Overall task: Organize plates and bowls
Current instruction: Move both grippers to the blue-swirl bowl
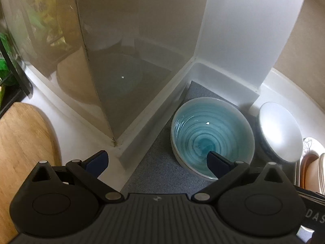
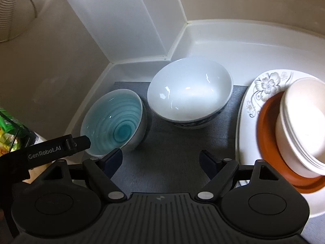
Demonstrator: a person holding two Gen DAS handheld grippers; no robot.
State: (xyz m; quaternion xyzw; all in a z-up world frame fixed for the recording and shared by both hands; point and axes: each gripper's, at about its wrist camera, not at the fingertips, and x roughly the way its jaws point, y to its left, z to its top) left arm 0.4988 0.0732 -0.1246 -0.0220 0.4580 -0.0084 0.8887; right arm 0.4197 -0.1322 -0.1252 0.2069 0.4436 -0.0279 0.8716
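teal bowl on grey mat beside white bowl, stacked plates at right; left gripper and right gripper both wide open, empty; risk: left finger clipping teal rim, tipping it.

Both views are dim and soft, with cool light falling from above. Small white glints sit in the blue bowl and the white bowl. The cabinet door is hazy and reflective. Fisheye bending curves the edges; the stacked bowls at the right are washed out and blurred.
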